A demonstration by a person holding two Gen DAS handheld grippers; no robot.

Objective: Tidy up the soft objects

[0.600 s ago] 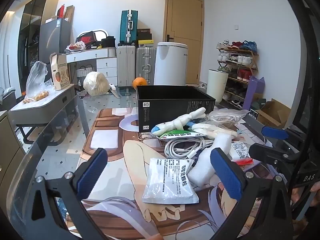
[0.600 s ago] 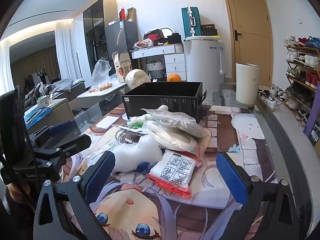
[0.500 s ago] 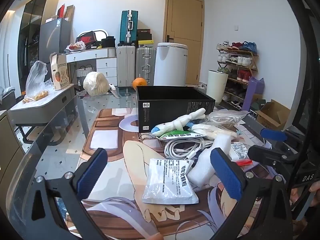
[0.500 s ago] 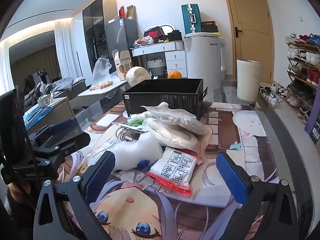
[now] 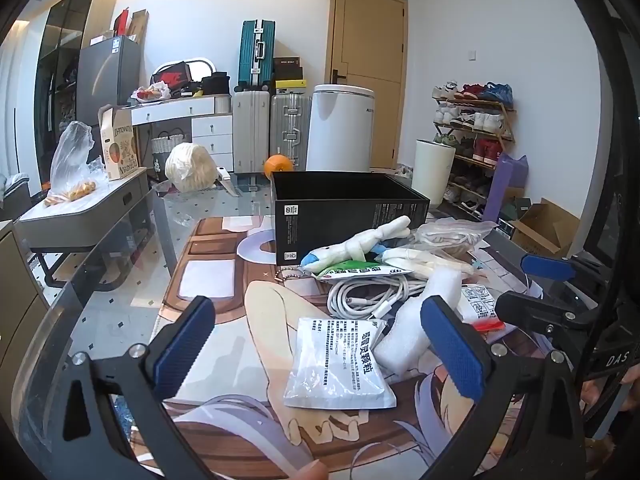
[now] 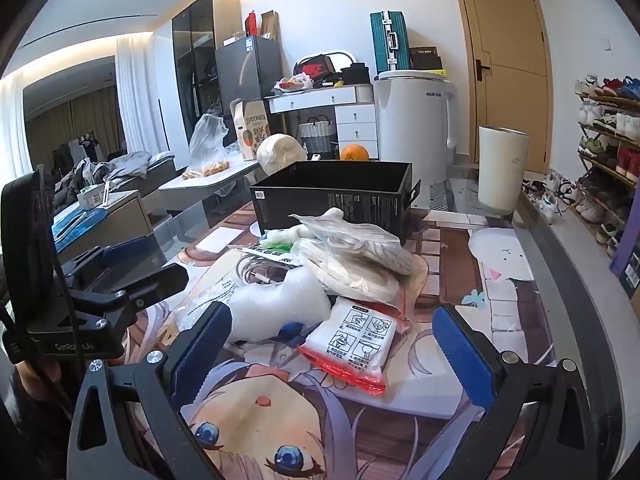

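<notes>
Nothing shifted since earlier: heaped soft objects [image 6: 320, 280], crumpled packets, white.

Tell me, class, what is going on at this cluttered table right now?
A person holds two handheld grippers over a table covered with a cartoon-print mat. The left gripper and right gripper both stand wide open and hold nothing. Before them lies a heap of soft things: a flat white sachet with black print, a red-edged white packet, white bubble foam and a coiled white cable. Behind stands an open black box, its inside hidden.
</notes>
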